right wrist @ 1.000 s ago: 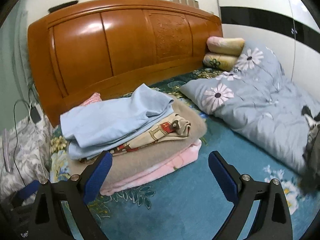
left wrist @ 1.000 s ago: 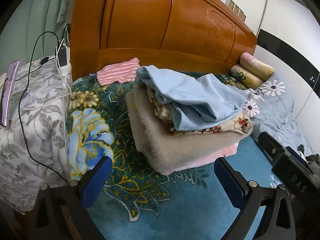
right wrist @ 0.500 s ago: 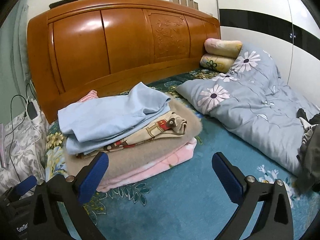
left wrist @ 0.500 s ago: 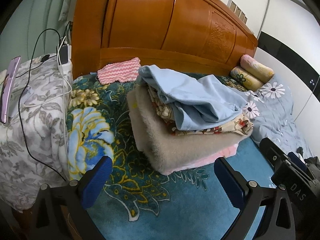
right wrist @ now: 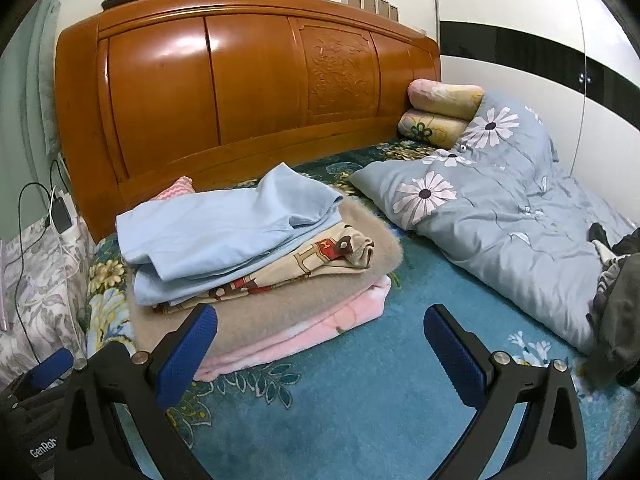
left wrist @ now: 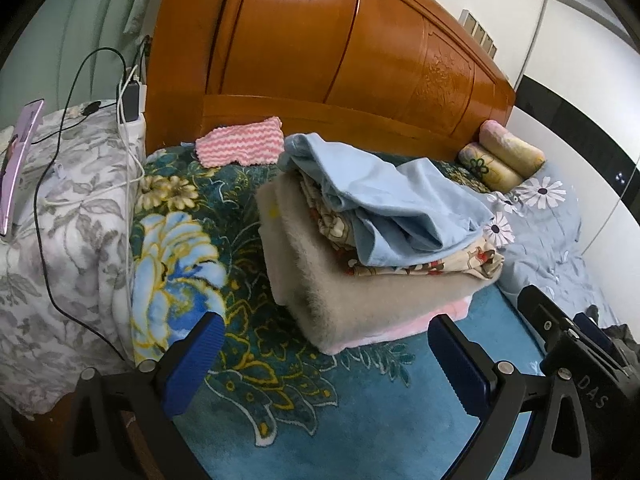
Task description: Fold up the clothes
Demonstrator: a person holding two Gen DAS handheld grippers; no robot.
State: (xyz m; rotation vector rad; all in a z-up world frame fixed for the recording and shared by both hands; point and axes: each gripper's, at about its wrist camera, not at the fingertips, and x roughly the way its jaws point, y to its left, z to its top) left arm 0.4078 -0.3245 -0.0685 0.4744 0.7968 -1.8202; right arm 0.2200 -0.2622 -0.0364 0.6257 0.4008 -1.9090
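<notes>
A stack of folded clothes rests on the blue floral bedspread. A light blue garment lies on top, over a cartoon-print piece, a beige fleece and a pink layer. My left gripper stands open just short of the stack, nothing between its fingers. My right gripper is open too, its left finger in front of the stack's near edge. A dark striped garment lies crumpled at the right edge.
A wooden headboard backs the bed. A grey flowered duvet and two rolled pillows fill the right side. A pink striped cloth lies by the headboard. A cloth-covered nightstand with cables and a charger stands left.
Both grippers have drawn back and risen a little from the stack, so it sits slightly farther off in both views. The clothes have not moved, and both grippers stay open.
</notes>
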